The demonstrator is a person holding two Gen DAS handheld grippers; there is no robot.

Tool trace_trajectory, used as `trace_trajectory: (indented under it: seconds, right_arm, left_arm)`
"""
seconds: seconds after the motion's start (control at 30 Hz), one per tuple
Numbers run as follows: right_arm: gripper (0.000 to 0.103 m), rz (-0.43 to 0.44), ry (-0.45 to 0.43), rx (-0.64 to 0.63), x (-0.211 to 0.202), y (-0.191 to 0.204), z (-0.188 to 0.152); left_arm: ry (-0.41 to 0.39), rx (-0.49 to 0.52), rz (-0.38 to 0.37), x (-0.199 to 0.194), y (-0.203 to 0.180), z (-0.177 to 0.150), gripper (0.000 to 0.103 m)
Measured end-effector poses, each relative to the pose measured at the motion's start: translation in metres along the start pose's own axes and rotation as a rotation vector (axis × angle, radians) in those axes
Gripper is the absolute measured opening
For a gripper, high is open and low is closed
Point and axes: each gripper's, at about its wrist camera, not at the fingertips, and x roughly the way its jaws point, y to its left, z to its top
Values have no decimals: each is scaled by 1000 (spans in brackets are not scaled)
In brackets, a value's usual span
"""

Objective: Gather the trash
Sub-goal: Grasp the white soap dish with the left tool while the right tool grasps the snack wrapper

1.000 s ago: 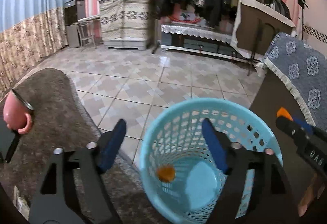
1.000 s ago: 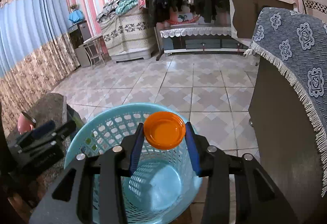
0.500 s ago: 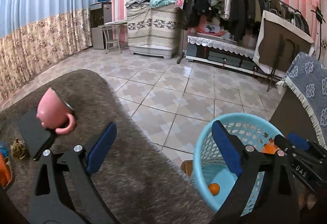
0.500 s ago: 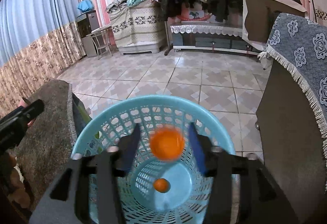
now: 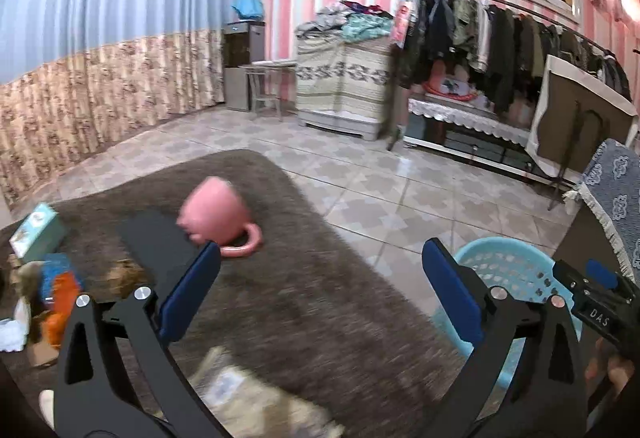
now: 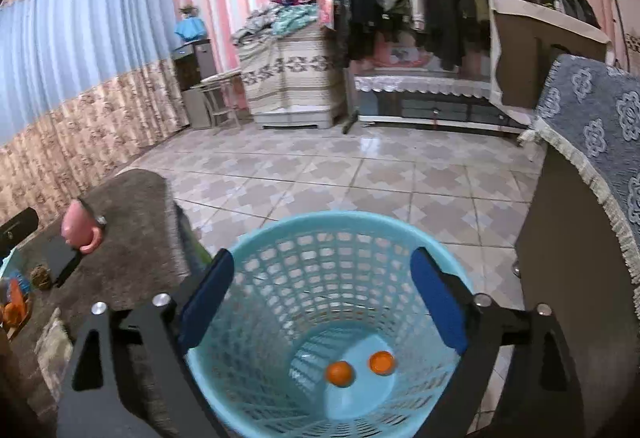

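A light blue mesh bin (image 6: 340,302) stands on the tiled floor beside the table; it also shows in the left wrist view (image 5: 508,270). Two orange caps (image 6: 340,373) (image 6: 381,362) lie on its bottom. My right gripper (image 6: 320,298) is open and empty, directly above the bin's mouth. My left gripper (image 5: 320,290) is open and empty, above the brown fuzzy table cover (image 5: 304,302). Blurred crumpled paper (image 5: 240,394) lies on the cover just below the left gripper. Mixed orange and blue scraps (image 5: 56,294) lie at the table's left edge.
A pink mug (image 5: 218,216) lies on its side next to a black flat object (image 5: 160,246). A teal box (image 5: 36,230) sits at the far left. A dark cabinet with a blue patterned cloth (image 6: 592,142) stands right of the bin.
My right gripper opened and the orange cap fell into the bin beside the first one. My left gripper swung left from over the bin to above the table cover.
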Motion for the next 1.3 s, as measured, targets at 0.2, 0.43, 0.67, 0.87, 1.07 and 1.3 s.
trace_trajectory:
  seconds: [0.2, 0.43, 0.67, 0.87, 1.07, 1.3]
  right_arm:
    - [89, 104, -4, -63, -7, 40, -7]
    - [90, 195, -8, -206, -17, 103, -25]
    - [98, 313, 5, -311, -31, 149, -46]
    - [98, 371, 70, -432, -30, 184, -72]
    - [98, 439, 132, -496, -28, 213, -92]
    - [98, 425, 208, -574, -8, 229, -114]
  left_arm:
    - [-4, -38, 98, -41, 63, -18, 97]
    - [35, -105, 234, -77, 133, -61, 97]
    - [103, -155, 353, -96, 187, -120, 97]
    - [174, -217, 397, -97, 221, -154, 97]
    - [209, -253, 376, -85, 228, -162, 97]
    - [265, -251, 362, -71, 229, -164, 97]
